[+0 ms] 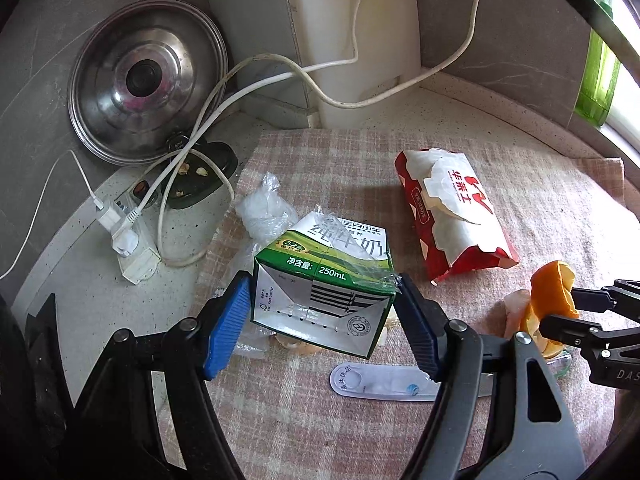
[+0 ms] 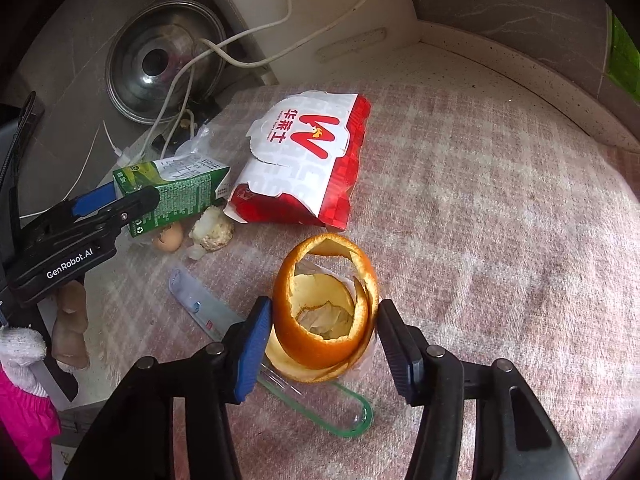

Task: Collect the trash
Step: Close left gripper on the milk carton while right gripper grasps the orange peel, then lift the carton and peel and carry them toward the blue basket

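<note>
— Gripping the milk carton (image 1: 324, 280), is it? Where does the carton sit?

— Yes. The left gripper (image 1: 322, 304) has its blue pads pressed on both sides of the green and white carton, which tilts above the checked cloth (image 1: 520, 208), lifted clear of the eggshell (image 2: 169, 238) and the clear plastic strip (image 1: 380, 376) beneath it. Crinkled clear wrap (image 1: 266, 210) lies just behind it.

— And the other side?

— The right gripper (image 2: 325, 338) points steeply down with the hollow orange peel (image 2: 326, 312) standing between its fingers. The left pad touches the peel; the right pad looks just off it, so I cannot tell whether it is truly clamped.

— How are the hands posed?

— In the right wrist view, bare fingers (image 2: 74, 320) wrap the left tool's handle low at the picture's left, beside a white glove cuff (image 2: 22, 350) and a pink sleeve (image 2: 24, 428).

— Anything farther out?

— A red and white paper food box (image 2: 304, 160) lies between the two, and a steel pot lid (image 1: 146, 80) leans on the wall behind white cables (image 1: 224, 96) and a power strip (image 1: 134, 248).
</note>
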